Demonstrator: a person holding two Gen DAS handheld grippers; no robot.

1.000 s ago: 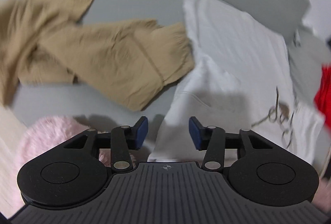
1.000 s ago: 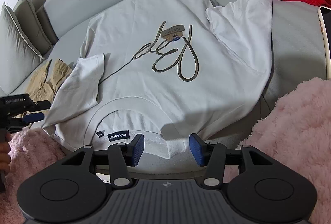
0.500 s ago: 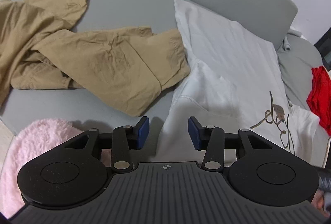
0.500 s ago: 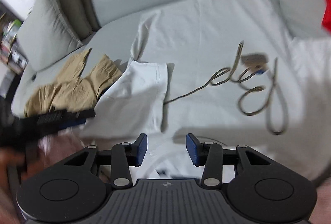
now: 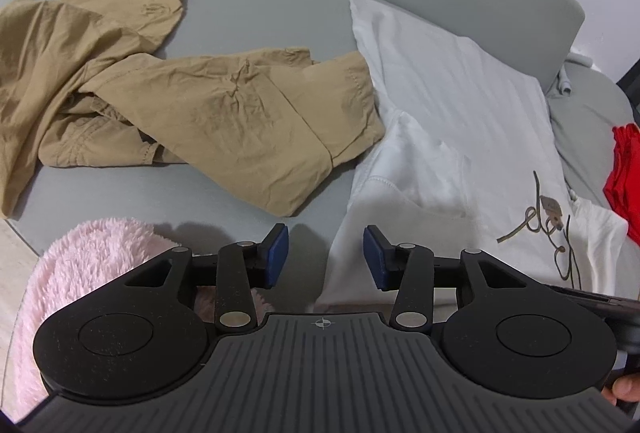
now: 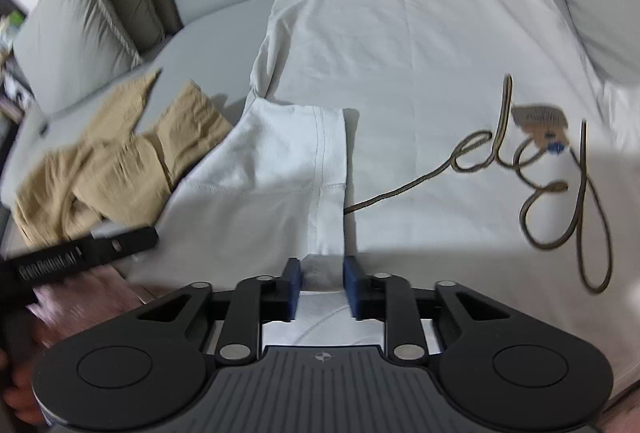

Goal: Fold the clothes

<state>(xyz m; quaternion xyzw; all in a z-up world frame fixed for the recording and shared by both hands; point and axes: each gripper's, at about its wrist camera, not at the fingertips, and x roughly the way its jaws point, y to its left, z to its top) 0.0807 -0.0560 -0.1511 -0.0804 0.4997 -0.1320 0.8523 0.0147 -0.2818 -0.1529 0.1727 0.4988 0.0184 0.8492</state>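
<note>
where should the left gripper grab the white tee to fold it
Judging by its pose, the tee is best taken at the near left edge, by the folded-in sleeve. That hem lies loose on the sofa, right ahead of the open left gripper. Come in low from the near side. The right gripper is closing on the sleeve cuff.

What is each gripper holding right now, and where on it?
Left gripper: open, nothing held. Right gripper: jaws around the cuff of the white T-shirt's folded-in sleeve; firm grip unclear.
</note>
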